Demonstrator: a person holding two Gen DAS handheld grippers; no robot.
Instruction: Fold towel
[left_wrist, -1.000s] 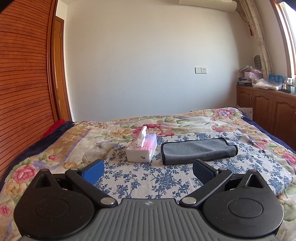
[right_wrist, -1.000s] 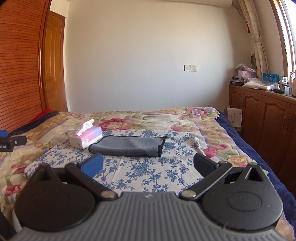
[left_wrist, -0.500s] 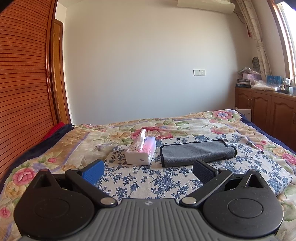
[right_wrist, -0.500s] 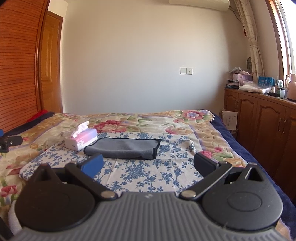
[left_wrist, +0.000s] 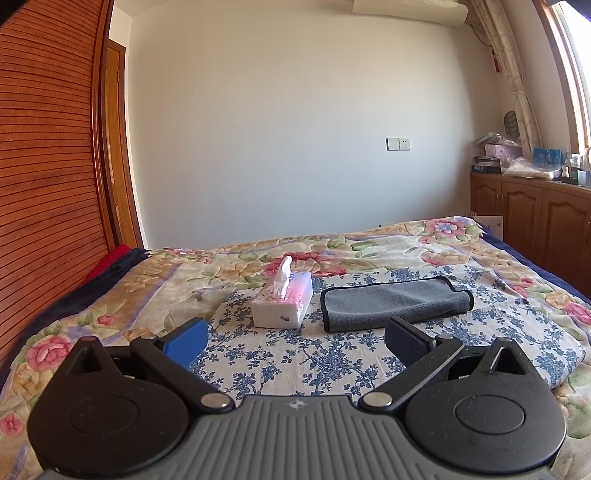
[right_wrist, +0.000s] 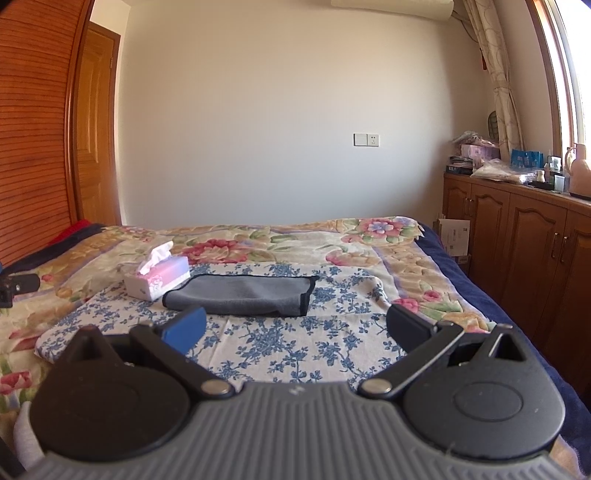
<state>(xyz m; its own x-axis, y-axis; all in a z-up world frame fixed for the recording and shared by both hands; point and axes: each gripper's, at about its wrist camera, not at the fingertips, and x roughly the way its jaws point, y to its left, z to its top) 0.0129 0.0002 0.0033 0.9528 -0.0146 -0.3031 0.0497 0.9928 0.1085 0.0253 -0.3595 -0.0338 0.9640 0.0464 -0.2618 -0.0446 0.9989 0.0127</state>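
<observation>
A grey towel with a dark edge (left_wrist: 395, 304) lies folded into a narrow strip on a blue-flowered cloth (left_wrist: 295, 354) on the bed; it also shows in the right wrist view (right_wrist: 240, 300). My left gripper (left_wrist: 295, 338) is open and empty, held above the cloth, well short of the towel. My right gripper (right_wrist: 295, 328) is open and empty, also short of the towel. The tip of the left gripper (right_wrist: 18, 286) shows at the left edge of the right wrist view.
A white and pink tissue box (left_wrist: 282, 304) stands just left of the towel, also in the right wrist view (right_wrist: 157, 278). A floral quilt (left_wrist: 369, 251) covers the bed. A slatted wooden wardrobe (left_wrist: 44, 184) is at left, wooden cabinets (right_wrist: 517, 243) with clutter at right.
Both grippers have risen and tilted up a little, so the bed and towel sit lower in view. Both stay open. The towel has not moved.
</observation>
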